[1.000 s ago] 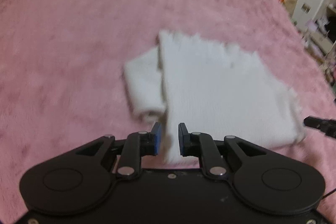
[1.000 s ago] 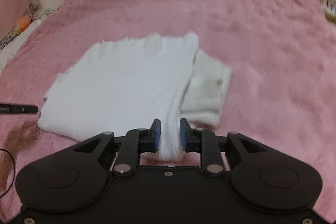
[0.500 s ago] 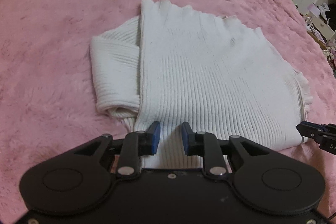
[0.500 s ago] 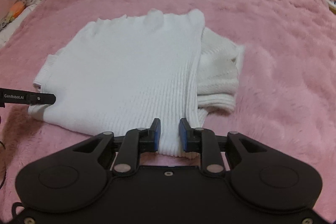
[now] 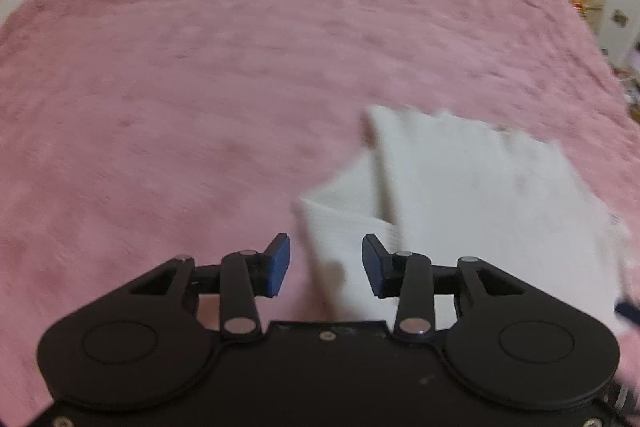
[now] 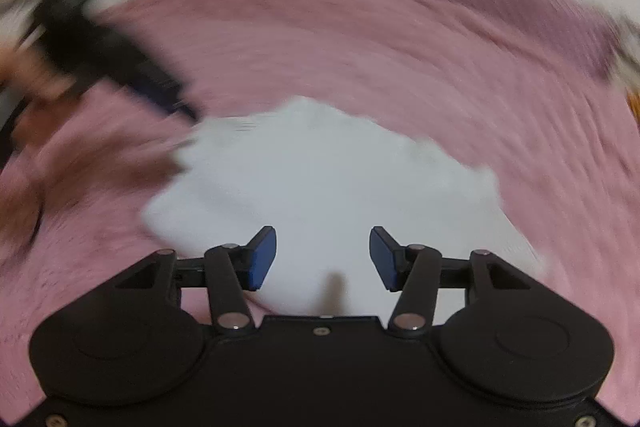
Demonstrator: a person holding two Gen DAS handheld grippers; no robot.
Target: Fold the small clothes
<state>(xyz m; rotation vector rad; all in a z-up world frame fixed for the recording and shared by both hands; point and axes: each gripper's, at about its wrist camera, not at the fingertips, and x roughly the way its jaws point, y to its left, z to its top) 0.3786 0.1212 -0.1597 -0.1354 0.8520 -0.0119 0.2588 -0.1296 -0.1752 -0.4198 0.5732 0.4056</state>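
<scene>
Folded white sweater (image 5: 472,195) lying flat on the pink blanket (image 5: 200,87). Left gripper (image 5: 325,261) and right gripper (image 6: 322,258): jaws just opened and now stand apart, blue pads clear of the sweater, which lies below them, ungripped; both views blurred

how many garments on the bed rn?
1: a white knit garment folded on the pink blanket, just ahead of both grippers. Blurred frames; none other visible.

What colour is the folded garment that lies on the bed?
White. The folded garment lies on a pink blanket; the left wrist view shows it best.
</scene>
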